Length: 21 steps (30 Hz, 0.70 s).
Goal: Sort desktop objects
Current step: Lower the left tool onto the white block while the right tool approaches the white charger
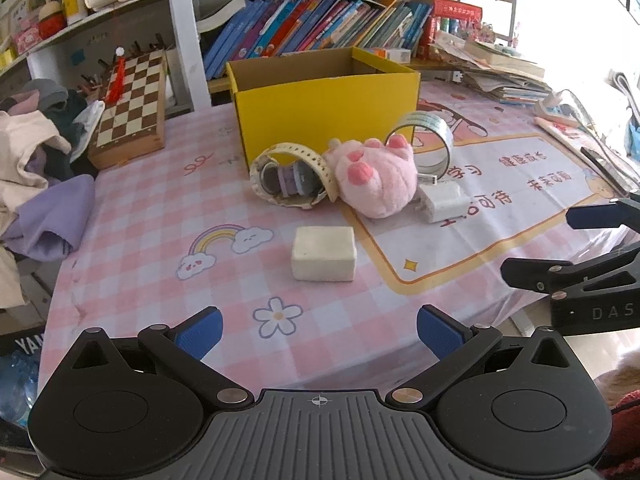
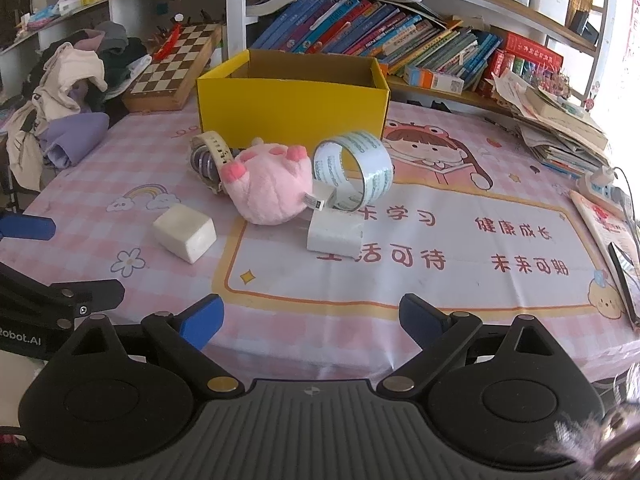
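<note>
Left wrist view, left to right: watch (image 1: 290,178), pink plush paw (image 1: 376,180), tape roll (image 1: 424,140) and white adapter (image 1: 444,202) before yellow box (image 1: 324,120); white block (image 1: 324,253) nearer. Left gripper (image 1: 319,334) and right gripper (image 2: 311,320) both gape wide, holding nothing.

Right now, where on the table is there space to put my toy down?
Bare cloth lies between the white block and the left tool, and across the printed mat right of the charger. It's crowded before the yellow box: watch, plush paw, tape roll.
</note>
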Motion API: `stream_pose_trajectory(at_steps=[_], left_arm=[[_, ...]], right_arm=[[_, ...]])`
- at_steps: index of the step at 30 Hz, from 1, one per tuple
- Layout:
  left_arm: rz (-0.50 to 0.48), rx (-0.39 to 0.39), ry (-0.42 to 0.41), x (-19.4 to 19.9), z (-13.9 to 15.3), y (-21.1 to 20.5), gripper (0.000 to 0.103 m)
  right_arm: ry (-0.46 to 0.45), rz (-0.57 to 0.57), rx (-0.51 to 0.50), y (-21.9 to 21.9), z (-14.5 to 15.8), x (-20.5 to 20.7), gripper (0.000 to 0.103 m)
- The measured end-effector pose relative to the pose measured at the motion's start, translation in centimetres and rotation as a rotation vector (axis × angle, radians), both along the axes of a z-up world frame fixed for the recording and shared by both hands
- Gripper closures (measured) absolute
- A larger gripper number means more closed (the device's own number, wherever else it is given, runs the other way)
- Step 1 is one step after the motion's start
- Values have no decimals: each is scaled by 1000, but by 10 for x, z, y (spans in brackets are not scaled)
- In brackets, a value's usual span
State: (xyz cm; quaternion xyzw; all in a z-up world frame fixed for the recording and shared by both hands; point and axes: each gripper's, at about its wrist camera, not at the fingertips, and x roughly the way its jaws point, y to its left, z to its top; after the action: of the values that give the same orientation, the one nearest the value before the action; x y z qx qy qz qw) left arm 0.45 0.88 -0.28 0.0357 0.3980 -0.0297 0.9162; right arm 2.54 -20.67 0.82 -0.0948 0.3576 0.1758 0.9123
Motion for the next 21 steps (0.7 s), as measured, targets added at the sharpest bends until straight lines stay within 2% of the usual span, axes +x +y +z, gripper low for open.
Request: stream_pose_trajectory(at_steps=[8, 12, 15, 21], left_arm=[[-4, 25, -46, -2, 3, 0, 0], [-23, 62, -103, -5, 4, -4, 0], [-22, 75, -155, -8, 4, -5, 0], [-31, 45, -225, -15, 6, -3, 0]], right_arm=[[-126, 64, -40, 2, 3, 9, 7], [-134, 84, -56, 5, 5, 15, 5], [-117, 59, -41, 8, 2, 10, 4], [-172, 60, -40, 10, 5, -4, 0]])
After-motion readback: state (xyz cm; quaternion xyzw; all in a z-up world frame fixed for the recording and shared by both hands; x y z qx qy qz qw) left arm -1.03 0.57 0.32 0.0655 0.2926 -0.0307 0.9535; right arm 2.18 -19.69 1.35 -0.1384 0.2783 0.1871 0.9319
